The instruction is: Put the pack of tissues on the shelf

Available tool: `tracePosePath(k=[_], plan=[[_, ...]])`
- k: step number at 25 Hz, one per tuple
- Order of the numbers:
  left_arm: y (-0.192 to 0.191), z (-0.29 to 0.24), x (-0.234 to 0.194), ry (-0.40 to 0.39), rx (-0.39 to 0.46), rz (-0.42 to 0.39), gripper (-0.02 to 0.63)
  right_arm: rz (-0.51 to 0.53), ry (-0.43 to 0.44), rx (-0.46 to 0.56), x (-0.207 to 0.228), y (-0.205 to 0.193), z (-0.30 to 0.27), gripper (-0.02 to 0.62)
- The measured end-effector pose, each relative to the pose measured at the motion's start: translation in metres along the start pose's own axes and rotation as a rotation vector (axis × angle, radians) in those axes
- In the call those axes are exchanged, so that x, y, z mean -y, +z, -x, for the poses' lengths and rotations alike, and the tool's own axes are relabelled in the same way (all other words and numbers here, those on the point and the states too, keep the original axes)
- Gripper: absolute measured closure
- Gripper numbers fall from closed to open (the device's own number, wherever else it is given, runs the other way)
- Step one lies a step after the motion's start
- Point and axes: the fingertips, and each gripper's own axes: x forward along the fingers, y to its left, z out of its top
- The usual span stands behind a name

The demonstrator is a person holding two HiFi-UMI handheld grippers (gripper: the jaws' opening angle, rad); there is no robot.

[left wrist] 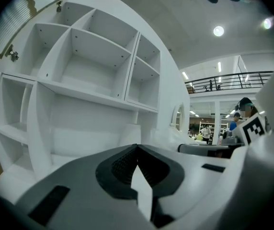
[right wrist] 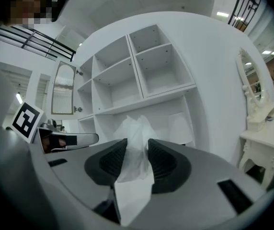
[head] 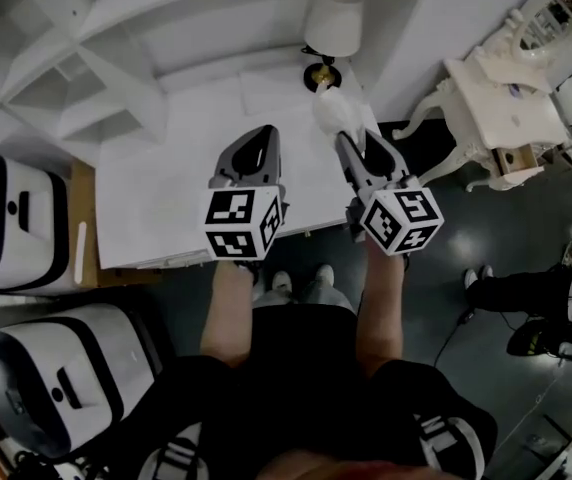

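White desk beneath white shelf

Layout around the tabletop

The shelf unit rises along the tabletop's far side, and a lamp stands at its far right corner. Over the tabletop's near right part are the left tongs and, to their right, the right tongs. A pack of tissues sits between the right tongs, just before the lamp. A dressing table stands right of the tabletop, and two machines stand left of it.
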Motion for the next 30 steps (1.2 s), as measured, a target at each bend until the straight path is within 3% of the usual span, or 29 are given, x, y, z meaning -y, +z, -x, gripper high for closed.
tracePosePath(k=[11,22,30], plan=[[0.03,-0.038,-0.013,0.047,0.047,-0.01,0.595,0.054,0.087,0.011,0.012,0.031,-0.048,0.451],[0.069,-0.088,0.013,0.014,0.115,-0.049,0.595,0.11,0.077,0.077,0.056,0.083,-0.06,0.451],[0.097,-0.101,0.0,0.068,0.168,-0.055,0.595,0.158,0.063,0.103,0.076,0.108,-0.072,0.451]])
